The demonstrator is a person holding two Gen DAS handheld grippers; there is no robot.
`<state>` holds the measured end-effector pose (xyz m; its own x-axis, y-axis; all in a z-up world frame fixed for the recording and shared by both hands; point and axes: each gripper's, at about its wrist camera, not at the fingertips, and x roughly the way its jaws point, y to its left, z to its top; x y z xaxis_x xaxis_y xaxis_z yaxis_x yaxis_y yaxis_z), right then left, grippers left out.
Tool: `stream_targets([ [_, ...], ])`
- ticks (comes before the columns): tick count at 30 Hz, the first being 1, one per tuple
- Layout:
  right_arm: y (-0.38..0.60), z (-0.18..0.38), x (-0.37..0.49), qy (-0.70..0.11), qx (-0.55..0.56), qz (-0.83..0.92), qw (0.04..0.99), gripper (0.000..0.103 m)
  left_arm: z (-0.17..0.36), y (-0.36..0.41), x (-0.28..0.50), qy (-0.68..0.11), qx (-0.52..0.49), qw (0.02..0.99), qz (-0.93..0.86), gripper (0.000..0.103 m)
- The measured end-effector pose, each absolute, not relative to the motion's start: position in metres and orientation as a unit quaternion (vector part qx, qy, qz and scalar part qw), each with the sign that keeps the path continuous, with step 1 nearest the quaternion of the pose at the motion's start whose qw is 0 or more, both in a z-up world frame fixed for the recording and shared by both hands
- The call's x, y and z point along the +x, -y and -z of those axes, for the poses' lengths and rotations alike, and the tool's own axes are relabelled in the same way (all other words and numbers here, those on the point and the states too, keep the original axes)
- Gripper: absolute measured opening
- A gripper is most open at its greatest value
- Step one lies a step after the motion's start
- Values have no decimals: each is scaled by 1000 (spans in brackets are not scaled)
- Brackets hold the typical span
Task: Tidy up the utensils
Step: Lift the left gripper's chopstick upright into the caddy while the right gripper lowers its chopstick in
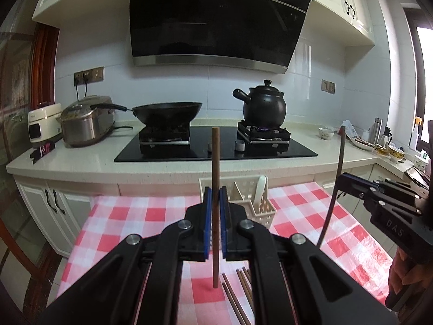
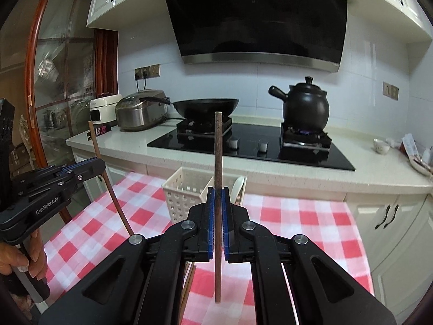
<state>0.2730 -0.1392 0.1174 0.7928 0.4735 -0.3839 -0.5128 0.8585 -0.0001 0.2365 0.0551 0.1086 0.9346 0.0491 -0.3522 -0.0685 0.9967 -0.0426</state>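
My left gripper (image 1: 215,192) is shut on a brown wooden chopstick (image 1: 215,162) that stands upright above the red-and-white checked cloth (image 1: 135,216). My right gripper (image 2: 218,193) is shut on a second upright chopstick (image 2: 218,149); it also shows at the right of the left wrist view as the right gripper (image 1: 341,181), clamping its chopstick (image 1: 340,151). The left gripper (image 2: 101,166) appears at the left of the right wrist view. A white slotted utensil basket (image 2: 184,192) with a white spoon (image 1: 260,189) in it stands just beyond both. Several loose chopsticks (image 1: 238,292) lie on the cloth below.
Behind the table runs a pale counter (image 1: 81,162) with a black hob (image 1: 216,149), a wok (image 1: 167,111), a black clay pot (image 1: 263,105) and a rice cooker (image 1: 86,122). Bowls and bottles (image 1: 379,140) crowd the far right. A hand (image 2: 16,257) grips the left tool's handle.
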Motion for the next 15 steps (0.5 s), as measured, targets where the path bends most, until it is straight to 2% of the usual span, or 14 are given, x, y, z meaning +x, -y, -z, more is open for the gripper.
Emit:
stream_targets([
  [7, 137, -143, 291, -165, -54, -258, 950, 5, -136, -55, 250, -163, -20, 986, -22, 6],
  [15, 122, -184, 323, -133, -58, -263, 954, 5, -196, -46, 276, -125, 10, 992, -15, 6],
])
